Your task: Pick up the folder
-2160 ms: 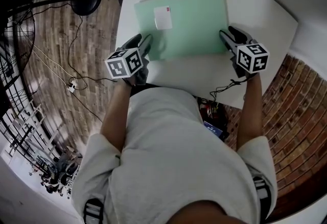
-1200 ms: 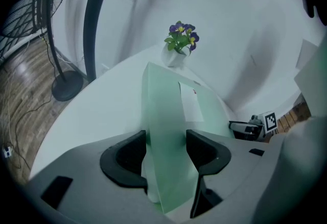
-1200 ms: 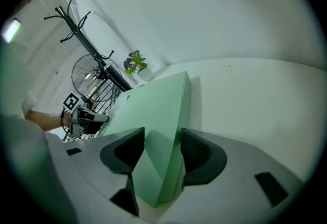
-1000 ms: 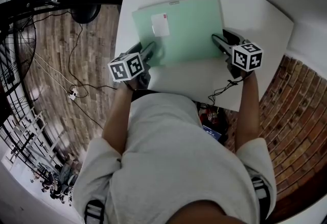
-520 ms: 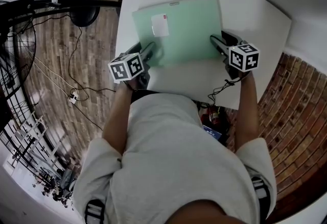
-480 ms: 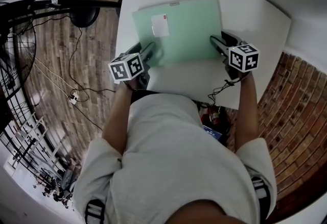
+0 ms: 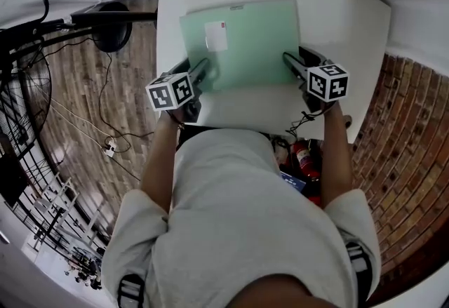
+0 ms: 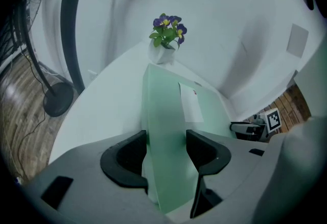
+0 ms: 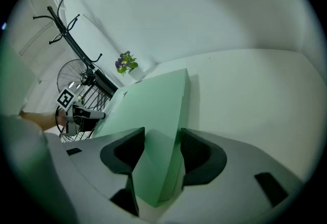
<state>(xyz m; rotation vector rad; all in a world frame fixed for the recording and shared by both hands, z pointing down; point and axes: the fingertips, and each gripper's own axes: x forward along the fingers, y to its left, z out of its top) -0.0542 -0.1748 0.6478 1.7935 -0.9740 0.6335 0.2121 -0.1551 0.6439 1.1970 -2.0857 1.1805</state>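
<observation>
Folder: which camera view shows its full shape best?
The head view. From above, the green folder lies flat on the white table with nearly its whole outline visible. The left gripper view shows only a foreshortened strip running away between the open jaws. The right gripper view shows the same from the opposite side.

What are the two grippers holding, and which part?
Nothing yet, it seems. The folder lies on the table with its near corners between the open jaws of the left gripper and right gripper, unsqueezed.

pale green folder (image 7: 247, 47) w/ white label (image 7: 215, 36) on white table (image 7: 340, 19).
</observation>
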